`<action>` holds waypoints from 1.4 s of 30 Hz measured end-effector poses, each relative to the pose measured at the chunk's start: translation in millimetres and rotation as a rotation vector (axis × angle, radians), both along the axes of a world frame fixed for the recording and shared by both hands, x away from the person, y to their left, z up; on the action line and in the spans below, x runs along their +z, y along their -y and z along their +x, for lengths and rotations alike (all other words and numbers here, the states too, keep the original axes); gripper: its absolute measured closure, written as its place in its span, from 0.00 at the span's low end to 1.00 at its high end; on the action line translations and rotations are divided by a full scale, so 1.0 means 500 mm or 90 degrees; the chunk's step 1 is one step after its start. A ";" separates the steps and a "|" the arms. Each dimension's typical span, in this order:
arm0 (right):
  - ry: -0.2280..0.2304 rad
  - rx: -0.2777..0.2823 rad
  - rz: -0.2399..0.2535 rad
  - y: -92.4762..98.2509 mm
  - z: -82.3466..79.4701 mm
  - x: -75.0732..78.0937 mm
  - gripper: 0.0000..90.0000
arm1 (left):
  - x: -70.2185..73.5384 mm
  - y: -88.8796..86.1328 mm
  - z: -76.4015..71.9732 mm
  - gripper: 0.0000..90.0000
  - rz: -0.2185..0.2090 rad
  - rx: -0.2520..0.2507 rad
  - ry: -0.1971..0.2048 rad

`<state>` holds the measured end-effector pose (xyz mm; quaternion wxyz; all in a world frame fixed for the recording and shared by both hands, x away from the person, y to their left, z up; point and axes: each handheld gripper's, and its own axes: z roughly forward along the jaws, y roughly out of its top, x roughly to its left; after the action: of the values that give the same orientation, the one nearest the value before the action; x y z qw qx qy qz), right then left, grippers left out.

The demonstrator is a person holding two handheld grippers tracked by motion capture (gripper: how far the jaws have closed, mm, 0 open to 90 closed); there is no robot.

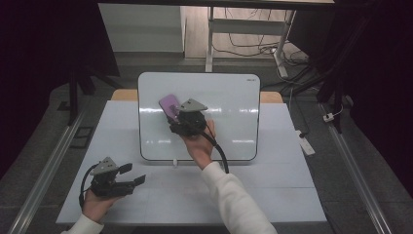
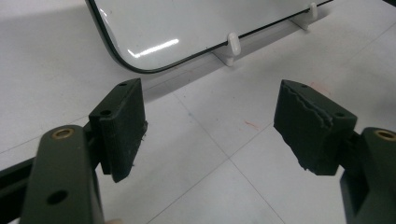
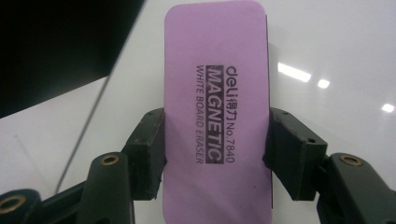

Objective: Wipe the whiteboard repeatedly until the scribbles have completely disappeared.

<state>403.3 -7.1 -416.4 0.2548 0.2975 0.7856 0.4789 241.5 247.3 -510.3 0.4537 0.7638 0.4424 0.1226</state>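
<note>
A white whiteboard (image 1: 224,97) stands tilted on small white feet in the middle of the table. My right gripper (image 1: 176,116) is over its left half, shut on a purple magnetic whiteboard eraser (image 1: 169,105). In the right gripper view the eraser (image 3: 217,112) fills the gap, and both pads (image 3: 148,158) press its long sides. My left gripper (image 1: 132,174) rests near the table's front left corner, open, with nothing between its fingers. The left gripper view has that gripper (image 2: 210,126) wide apart over the bare table, with the whiteboard's lower corner (image 2: 140,42) beyond.
The white table (image 1: 272,185) carries the board and little else. A white clip foot (image 2: 232,44) holds the board's lower edge. Beyond the table lie desk legs, cables (image 1: 253,48) and a power strip (image 1: 307,144) on the grey floor.
</note>
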 end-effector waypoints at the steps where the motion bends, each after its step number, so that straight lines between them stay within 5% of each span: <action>1: 0.002 -0.008 0.003 0.009 0.002 0.004 0.45 | 0.000 0.000 0.000 0.28 0.000 0.000 0.001; 11: 0.018 -0.113 0.038 0.137 0.022 0.032 0.45 | 0.000 0.001 0.000 0.28 0.002 0.000 -0.001; 20: 0.023 -0.161 0.052 0.222 0.017 0.026 0.45 | -0.001 0.002 0.001 0.28 0.005 0.002 -0.002; 24: 0.023 -0.148 0.046 0.184 0.013 0.020 0.45 | 0.000 0.003 0.001 0.28 0.005 0.001 -0.002; 34: 0.023 -0.033 -0.024 -0.013 -0.031 -0.029 0.46 | -0.001 -0.002 -0.001 0.28 0.004 0.002 -0.002; 37: 0.027 -0.026 -0.033 -0.027 -0.039 -0.038 0.45 | -0.001 -0.002 -0.002 0.28 0.002 0.002 -0.001; 42: 0.032 -0.041 -0.032 0.008 -0.035 -0.033 0.45 | 0.000 -0.004 -0.002 0.28 0.000 0.005 0.001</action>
<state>385.6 -10.8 -432.8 0.2971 0.3042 0.7807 0.4579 240.2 249.5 -510.3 0.4533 0.7621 0.4451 0.1252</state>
